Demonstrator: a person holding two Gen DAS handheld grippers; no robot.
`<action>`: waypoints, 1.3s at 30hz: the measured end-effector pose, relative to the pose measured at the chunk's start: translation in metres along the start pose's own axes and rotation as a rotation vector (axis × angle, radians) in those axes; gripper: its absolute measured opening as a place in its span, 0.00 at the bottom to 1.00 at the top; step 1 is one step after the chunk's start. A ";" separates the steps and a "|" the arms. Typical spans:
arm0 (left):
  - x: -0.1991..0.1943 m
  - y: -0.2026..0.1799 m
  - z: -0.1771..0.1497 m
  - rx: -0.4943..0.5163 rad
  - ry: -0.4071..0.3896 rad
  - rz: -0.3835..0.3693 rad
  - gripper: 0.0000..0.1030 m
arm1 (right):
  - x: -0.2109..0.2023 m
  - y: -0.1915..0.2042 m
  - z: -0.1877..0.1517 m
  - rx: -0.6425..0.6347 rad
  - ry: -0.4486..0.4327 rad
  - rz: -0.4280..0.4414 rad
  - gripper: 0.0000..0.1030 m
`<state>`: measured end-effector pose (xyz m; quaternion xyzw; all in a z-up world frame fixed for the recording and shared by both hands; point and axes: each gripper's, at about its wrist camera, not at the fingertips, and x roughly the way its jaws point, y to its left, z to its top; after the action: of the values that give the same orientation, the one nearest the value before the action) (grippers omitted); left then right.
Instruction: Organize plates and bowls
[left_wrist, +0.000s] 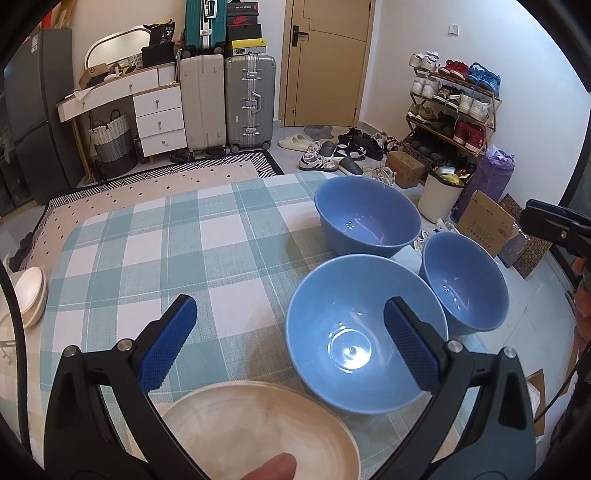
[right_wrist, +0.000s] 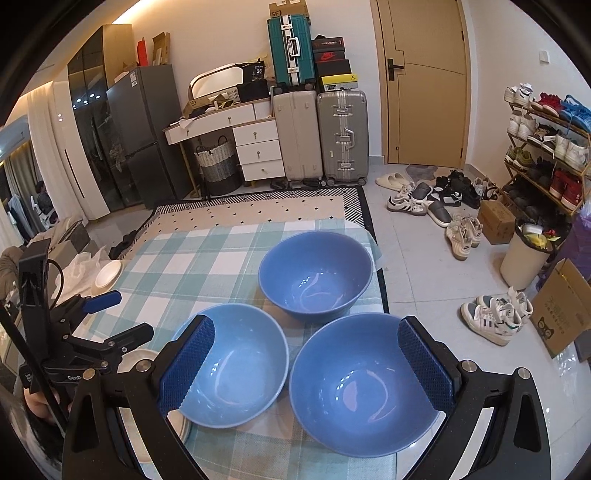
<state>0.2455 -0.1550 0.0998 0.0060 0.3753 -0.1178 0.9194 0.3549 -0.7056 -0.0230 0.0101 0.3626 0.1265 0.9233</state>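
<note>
Three blue bowls on a teal-and-white checked tablecloth (right_wrist: 177, 273), set in a triangle. Far bowl (right_wrist: 315, 275) near the table's back right corner, near-left bowl (right_wrist: 231, 363) and near-right bowl (right_wrist: 364, 384) almost touching. Right gripper (right_wrist: 306, 363) spread wide open, blue pads hovering over the two near bowls, gripping nothing. Left gripper (right_wrist: 110, 317) off to the left, also open, above a cream plate (right_wrist: 142, 360). White plates (right_wrist: 108, 273) at the far left edge. Suitcases (right_wrist: 319, 136) and shoes (right_wrist: 428, 199) in the background.
</note>
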 end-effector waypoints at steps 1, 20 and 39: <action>0.003 0.000 0.003 -0.001 0.000 0.001 0.98 | 0.002 -0.001 0.001 0.000 0.003 -0.005 0.98; 0.066 -0.006 0.056 -0.010 0.050 -0.005 0.98 | 0.053 -0.049 0.042 0.076 0.043 -0.036 0.98; 0.139 -0.030 0.076 0.002 0.127 -0.023 0.98 | 0.121 -0.070 0.038 0.092 0.150 -0.038 0.98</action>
<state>0.3870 -0.2211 0.0606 0.0103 0.4327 -0.1279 0.8923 0.4816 -0.7411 -0.0833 0.0359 0.4363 0.0927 0.8943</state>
